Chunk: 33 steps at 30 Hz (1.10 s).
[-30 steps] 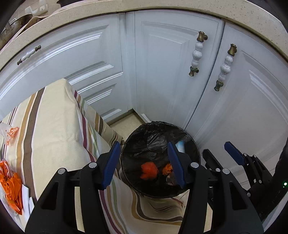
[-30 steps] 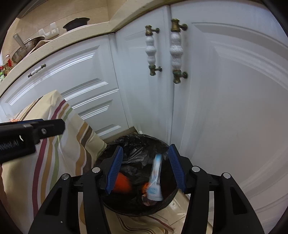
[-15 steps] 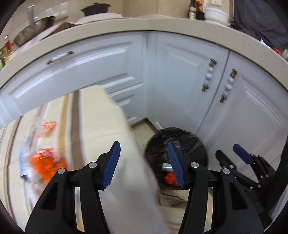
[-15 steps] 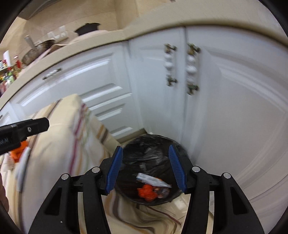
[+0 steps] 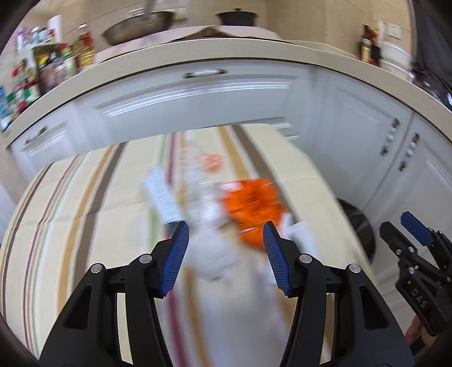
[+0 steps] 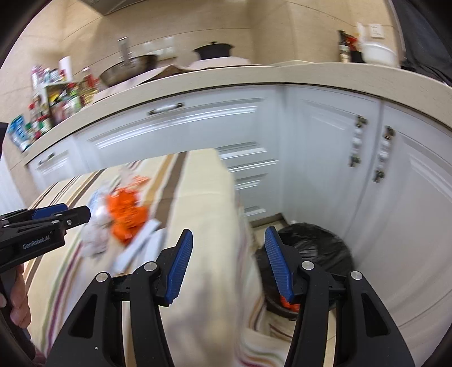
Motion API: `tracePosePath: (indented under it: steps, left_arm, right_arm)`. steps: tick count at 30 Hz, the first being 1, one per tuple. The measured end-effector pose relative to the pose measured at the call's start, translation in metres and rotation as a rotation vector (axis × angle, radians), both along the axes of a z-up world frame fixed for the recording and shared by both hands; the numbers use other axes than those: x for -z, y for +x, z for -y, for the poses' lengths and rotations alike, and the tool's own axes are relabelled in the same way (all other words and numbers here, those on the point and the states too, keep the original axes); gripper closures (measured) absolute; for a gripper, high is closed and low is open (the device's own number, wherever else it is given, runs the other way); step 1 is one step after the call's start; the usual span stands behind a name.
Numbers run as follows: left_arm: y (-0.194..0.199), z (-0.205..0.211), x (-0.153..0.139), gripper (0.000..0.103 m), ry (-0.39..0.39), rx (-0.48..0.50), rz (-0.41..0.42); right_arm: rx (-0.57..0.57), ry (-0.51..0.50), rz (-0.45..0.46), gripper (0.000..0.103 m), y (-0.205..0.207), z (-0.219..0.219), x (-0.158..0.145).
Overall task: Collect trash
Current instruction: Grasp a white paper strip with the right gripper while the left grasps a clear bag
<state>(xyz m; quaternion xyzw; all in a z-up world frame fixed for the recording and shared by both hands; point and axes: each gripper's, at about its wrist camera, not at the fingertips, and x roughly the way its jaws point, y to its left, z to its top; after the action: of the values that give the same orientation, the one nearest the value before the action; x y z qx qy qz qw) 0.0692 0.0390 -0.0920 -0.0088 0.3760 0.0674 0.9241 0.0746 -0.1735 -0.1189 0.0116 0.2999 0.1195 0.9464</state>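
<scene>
white cabinets [image 6: 325, 158], countertop [image 5: 254, 50], wok [image 5: 138, 25]

Black claw [image 5: 224, 255] frames, ribbed blue pads, silver screws

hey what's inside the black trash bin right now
In the right wrist view the black-lined bin shows crumpled black liner and a bit of orange trash low down. The right claw finger and the tablecloth edge cover the rest.

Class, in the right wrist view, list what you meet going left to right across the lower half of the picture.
Left gripper → white crumpled trash → orange wrapper → striped tablecloth → black-lined trash bin → white cabinet door.
</scene>
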Motion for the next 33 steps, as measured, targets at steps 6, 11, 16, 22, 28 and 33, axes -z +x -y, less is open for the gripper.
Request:
tracePosePath:
  steps: [6, 11, 16, 22, 28, 33]
  left_arm:
    - [-0.026, -0.046, 0.007, 0.050, -0.002, -0.093, -0.014]
    - [-0.041, -0.076, 0.014, 0.050, -0.010, -0.151, -0.025]
    - [-0.047, -0.093, 0.023, 0.050, -0.027, -0.173, -0.044]
    - [-0.045, -0.094, 0.030, 0.050, -0.053, -0.164, -0.054]
    - [-0.039, -0.086, 0.031, 0.050, -0.064, -0.142, -0.054]
    - [-0.034, -0.073, 0.029, 0.048, -0.069, -0.117, -0.045]
  right_arm:
    - [-0.084, -0.029, -0.023, 0.050, -0.011, -0.040, 0.007]
    - [-0.112, -0.067, -0.049, 0.050, -0.013, -0.061, 0.017]
    - [-0.124, -0.097, -0.096, 0.051, -0.012, -0.075, 0.028]
    - [-0.134, -0.130, -0.159, 0.063, -0.006, -0.083, 0.038]
    - [-0.137, -0.120, -0.181, 0.078, -0.004, -0.082, 0.041]
    - [-0.134, -0.096, -0.172, 0.085, -0.006, -0.078, 0.041]
